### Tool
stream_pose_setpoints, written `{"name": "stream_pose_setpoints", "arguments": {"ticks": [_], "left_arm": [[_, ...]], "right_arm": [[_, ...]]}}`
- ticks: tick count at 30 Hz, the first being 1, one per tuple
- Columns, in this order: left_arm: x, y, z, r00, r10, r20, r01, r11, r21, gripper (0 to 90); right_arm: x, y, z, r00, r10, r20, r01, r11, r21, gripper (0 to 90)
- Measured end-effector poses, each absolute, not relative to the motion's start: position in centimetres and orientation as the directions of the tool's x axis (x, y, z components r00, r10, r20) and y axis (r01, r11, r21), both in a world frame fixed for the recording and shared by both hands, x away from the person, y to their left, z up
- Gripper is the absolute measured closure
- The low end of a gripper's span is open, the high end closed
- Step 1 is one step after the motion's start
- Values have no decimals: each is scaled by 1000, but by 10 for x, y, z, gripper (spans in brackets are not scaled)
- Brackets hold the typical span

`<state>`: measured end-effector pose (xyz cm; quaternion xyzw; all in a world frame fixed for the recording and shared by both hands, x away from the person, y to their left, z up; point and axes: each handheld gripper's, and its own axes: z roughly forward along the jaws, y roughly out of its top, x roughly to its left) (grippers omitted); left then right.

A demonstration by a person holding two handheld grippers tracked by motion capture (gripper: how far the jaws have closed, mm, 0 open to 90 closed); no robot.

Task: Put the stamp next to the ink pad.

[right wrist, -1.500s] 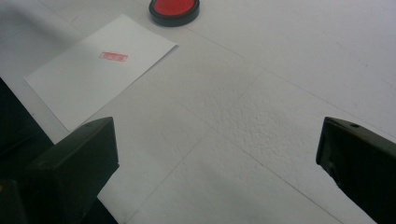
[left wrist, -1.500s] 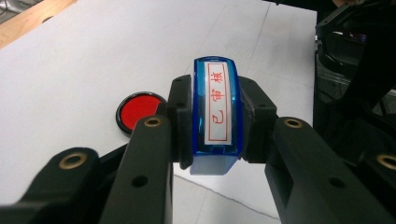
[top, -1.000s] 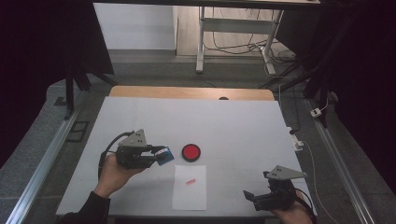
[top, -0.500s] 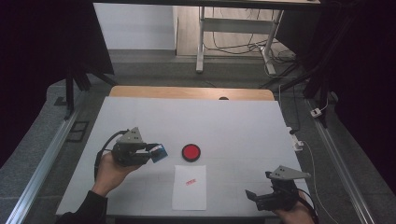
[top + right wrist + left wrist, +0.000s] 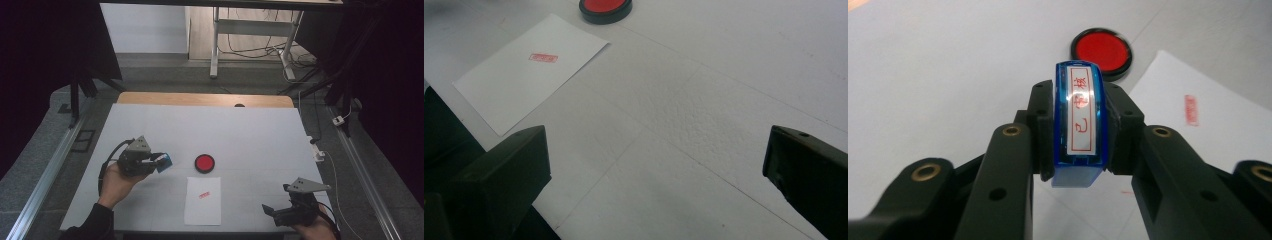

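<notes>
My left gripper [image 5: 159, 161] [image 5: 1080, 135] is shut on a blue rectangular stamp [image 5: 164, 162] [image 5: 1079, 120] with red characters on its label, held over the table's left part. A round red ink pad [image 5: 204, 162] [image 5: 1101, 50] [image 5: 605, 6] in a black case lies to the right of the stamp. A white paper sheet [image 5: 203, 200] [image 5: 1198, 115] [image 5: 531, 70] with a red stamp print [image 5: 203, 195] [image 5: 543, 58] lies in front of the pad. My right gripper [image 5: 277, 212] [image 5: 659, 170] rests open near the front right edge, with nothing between its jaws.
The white table [image 5: 250, 135] has a wooden strip [image 5: 205, 99] along its far edge. Metal rails [image 5: 47, 175] run along both sides. A white cable and plug [image 5: 318, 150] lie at the right edge. A desk frame [image 5: 250, 30] stands beyond on the floor.
My left gripper has moved left and slightly towards the front of the table, carrying the stamp away from the ink pad. The right gripper has kept still.
</notes>
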<state>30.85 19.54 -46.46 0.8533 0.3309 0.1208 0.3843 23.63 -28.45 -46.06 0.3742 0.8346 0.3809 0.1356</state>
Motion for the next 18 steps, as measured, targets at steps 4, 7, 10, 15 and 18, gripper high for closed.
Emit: {"name": "stream_pose_setpoints", "arguments": {"ticks": [4,7,10,15,18], "left_arm": [[311,198,-472,738,674,-26,477,-494,727,697],[314,198,-476,729,685,-23,486,-493,721,697],[316,196,-479,721,692,-13,491,-499,714,696],[320,196,-485,728,685,-9,491,-512,705,696],[322,195,-488,728,686,-2,487,-515,706,696]], "right_arm": [[236,-284,-461,-687,725,57,519,435,735,0],[236,-284,-461,-688,723,54,519,440,733,0],[237,-283,-461,-689,723,52,520,443,730,0],[237,-283,-461,-694,718,52,518,447,729,0],[237,-282,-461,-695,718,50,518,451,727,0]]}}
